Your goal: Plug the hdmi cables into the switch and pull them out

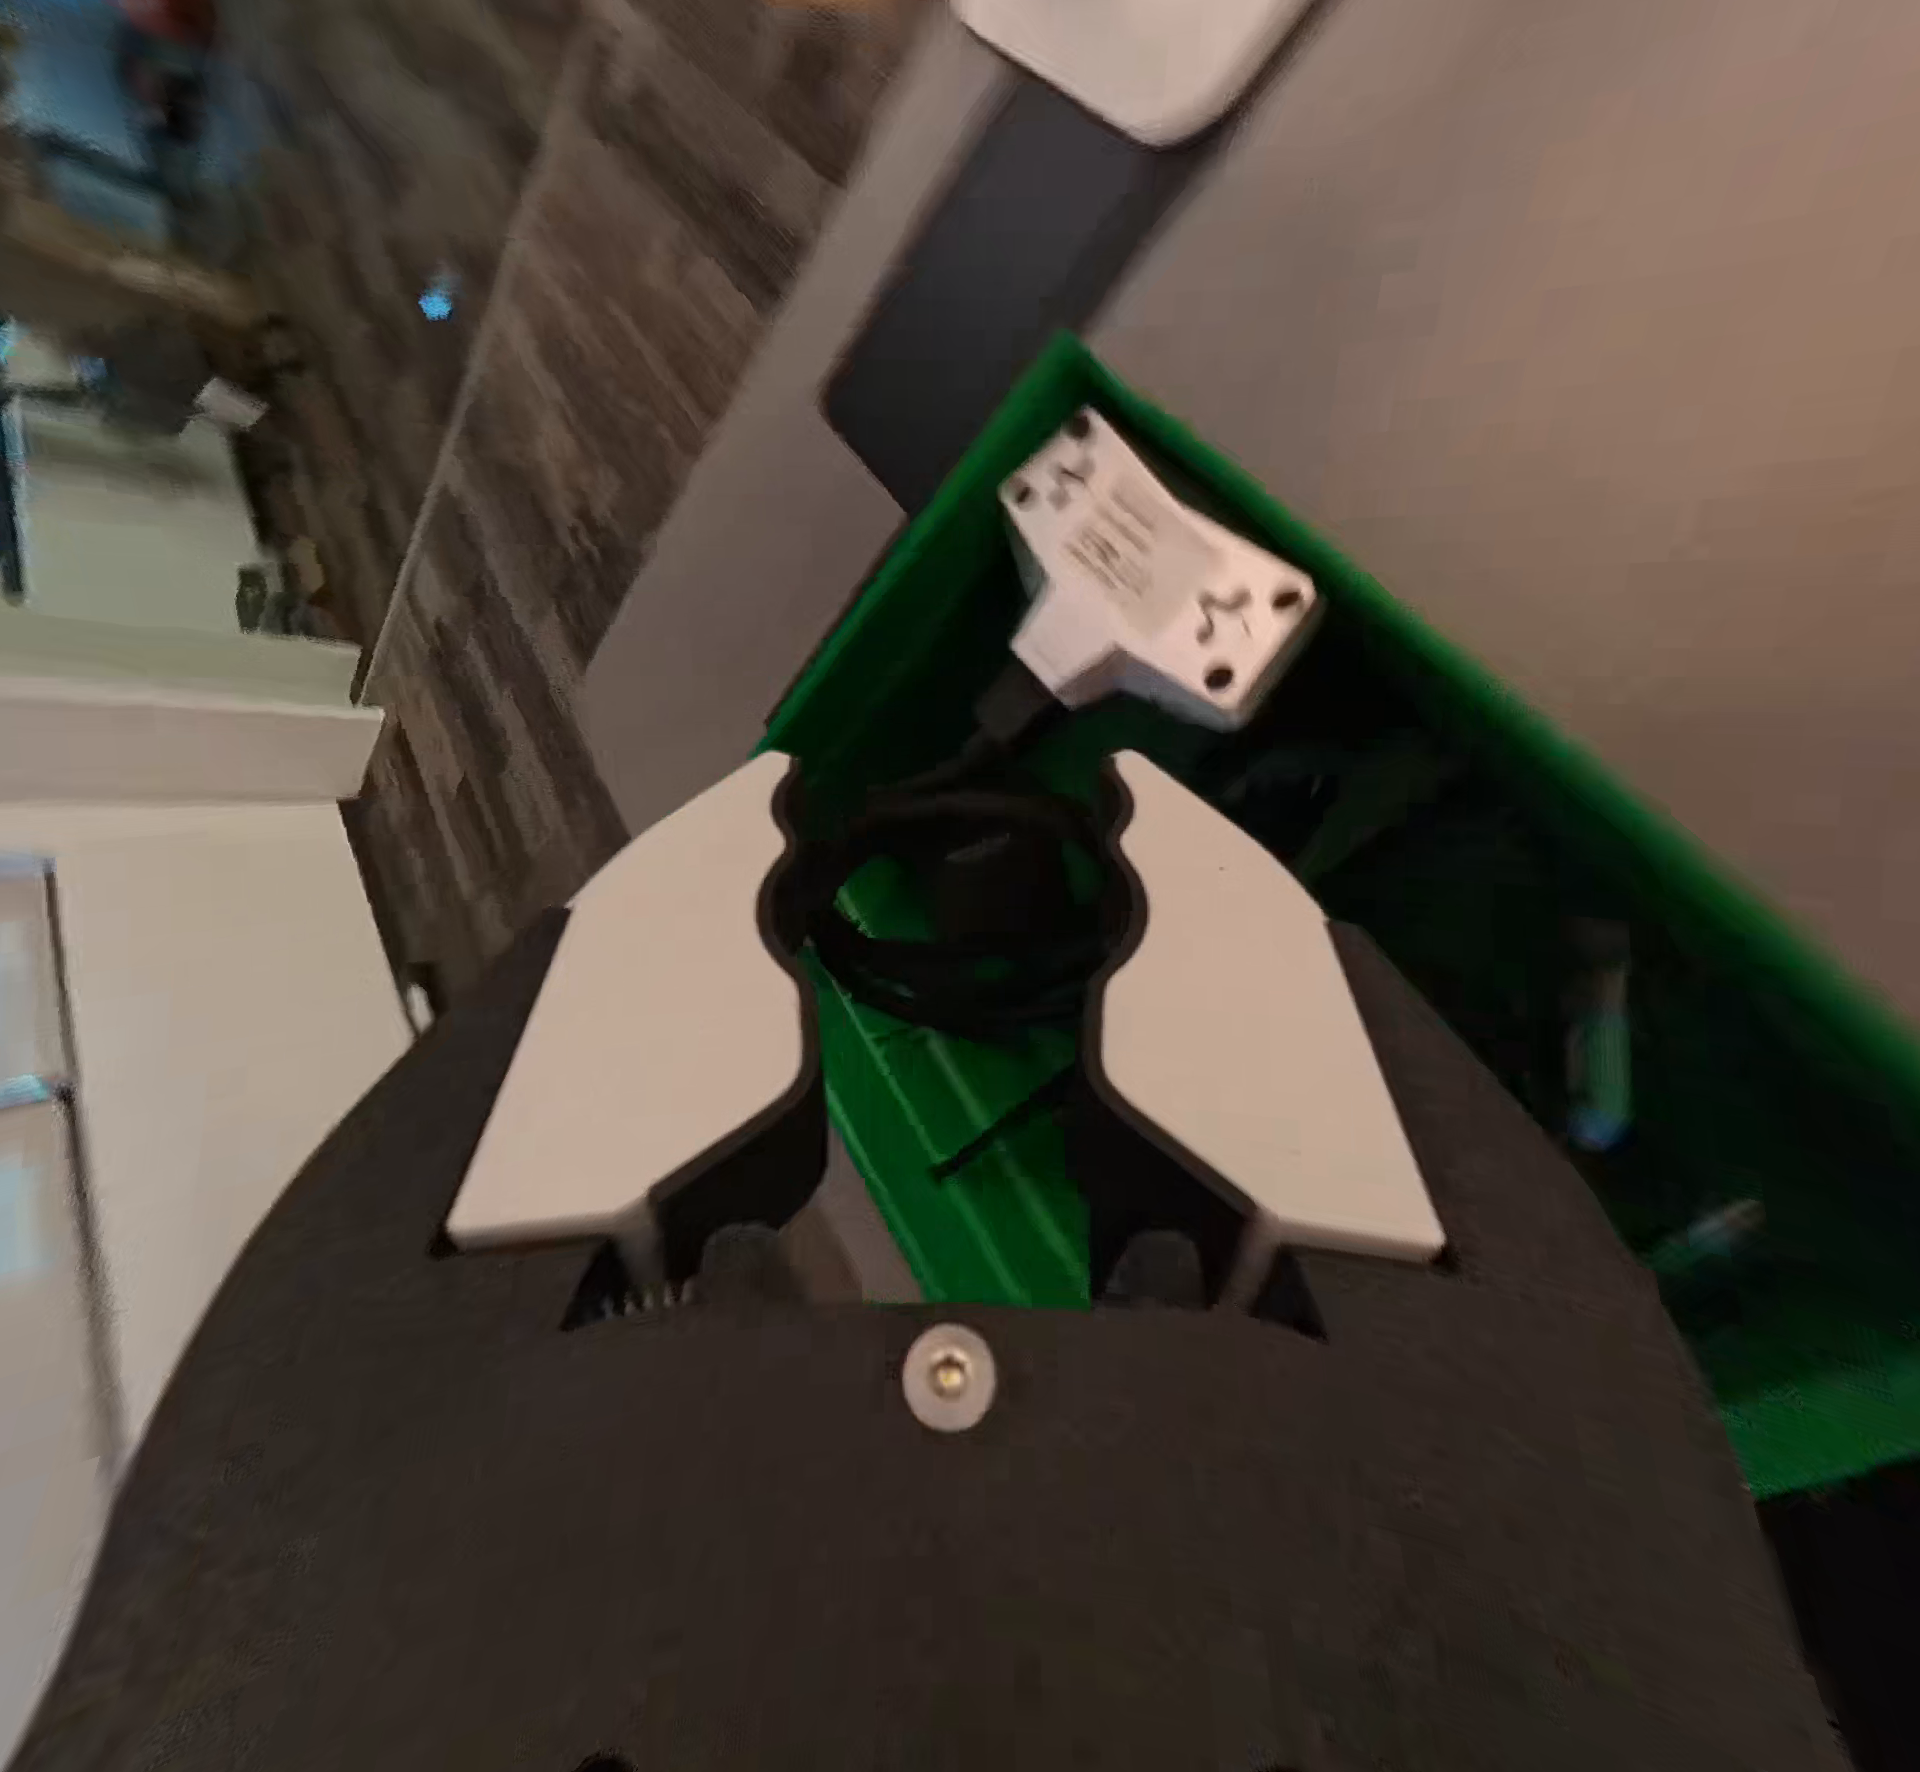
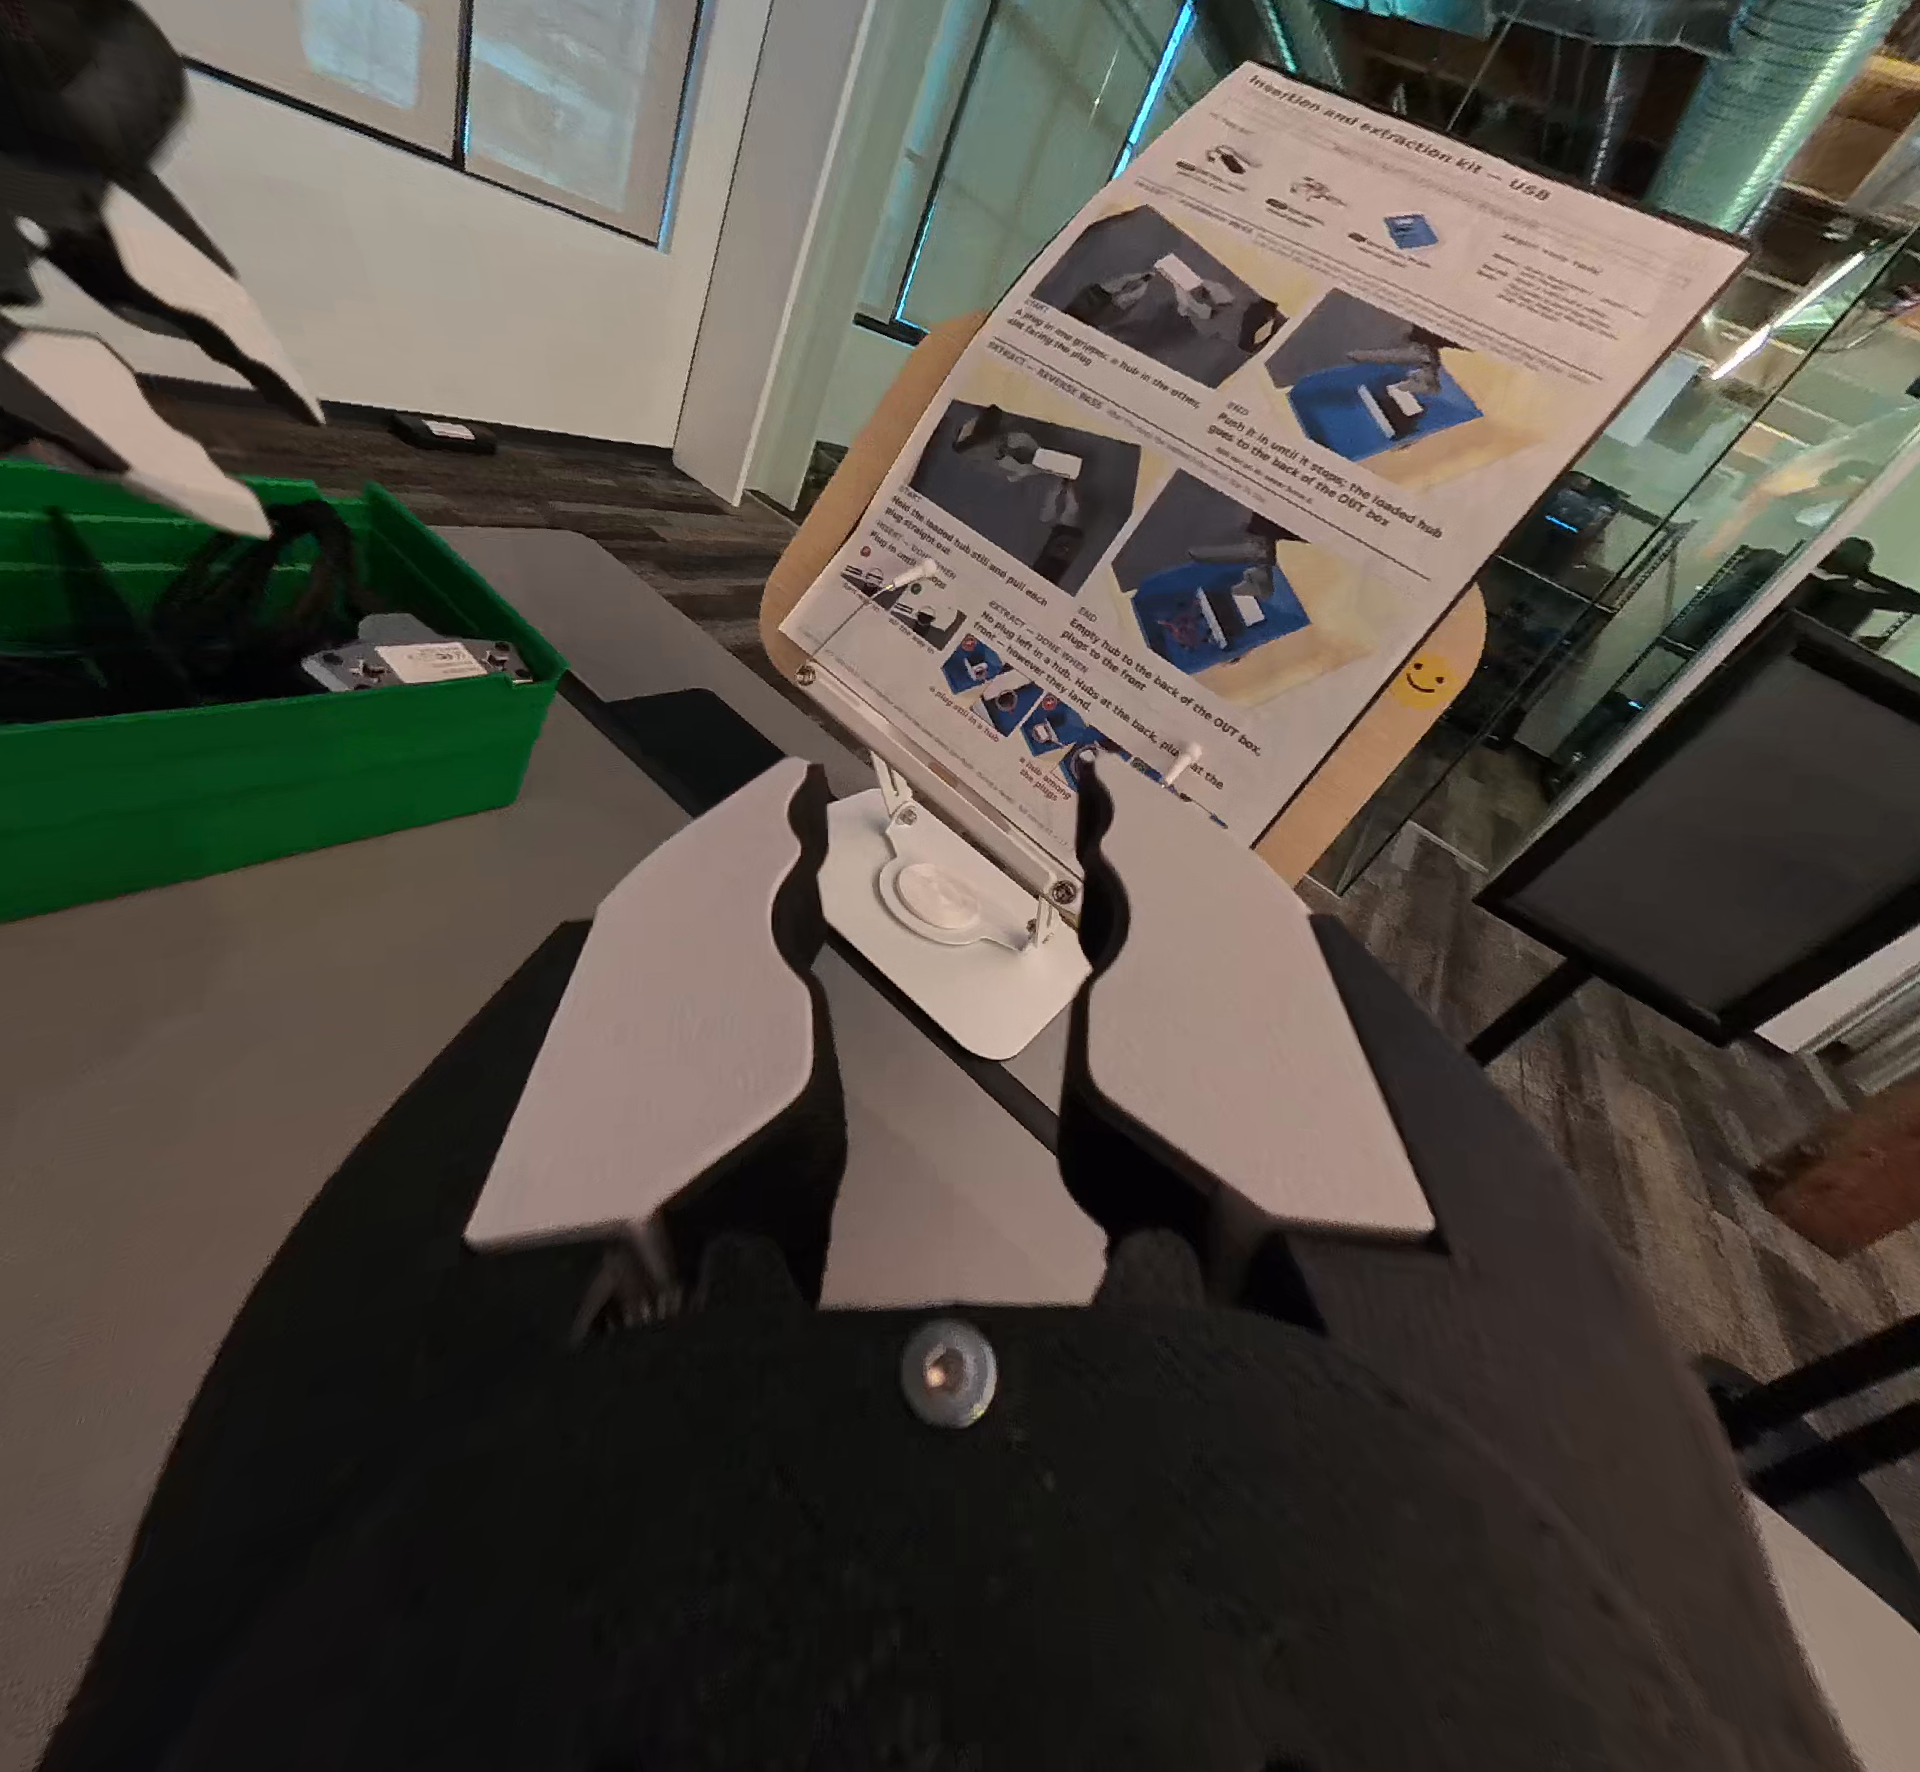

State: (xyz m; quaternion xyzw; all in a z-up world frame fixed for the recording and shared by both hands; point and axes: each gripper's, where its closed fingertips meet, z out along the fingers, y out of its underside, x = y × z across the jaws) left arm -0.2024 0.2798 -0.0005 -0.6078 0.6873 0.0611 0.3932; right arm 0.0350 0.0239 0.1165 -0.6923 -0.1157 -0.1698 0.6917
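grey-plated fingers of the left gripper (image 1: 951,777) are spread apart and gripping nothing, tips poised over the near end of the green bin (image 1: 914,600). framed between those tips, a coil of black hdmi cable (image 1: 935,901) lies on the ribbed bin floor. just past it sits the white switch (image 1: 1153,579), tilted, with a dark plug (image 1: 1003,714) touching its near edge; the picture is smeared, so whether that plug is seated in a port is hard to call. more dim shapes lie deeper in the bin on the right side, too blurred to name. the bin rests on a grey table (image 1: 1558,268).

over to the right gripper (image 2: 951,787): jaws apart too, nothing between them, hanging above the same table (image 2: 208,1047) and well away from the bin. straight ahead of its tips is a white stand base (image 2: 966,984) carrying a tilted instruction sheet (image 2: 1247,434) with photos on it. off to the left in this view, the green bin (image 2: 260,766) shows the switch (image 2: 416,662) lying inside near its right end, black cables (image 2: 208,600) heaped beside it, and the left gripper (image 2: 187,444) dipping toward the bin from above. beyond the table, glass walls and patterned carpet.
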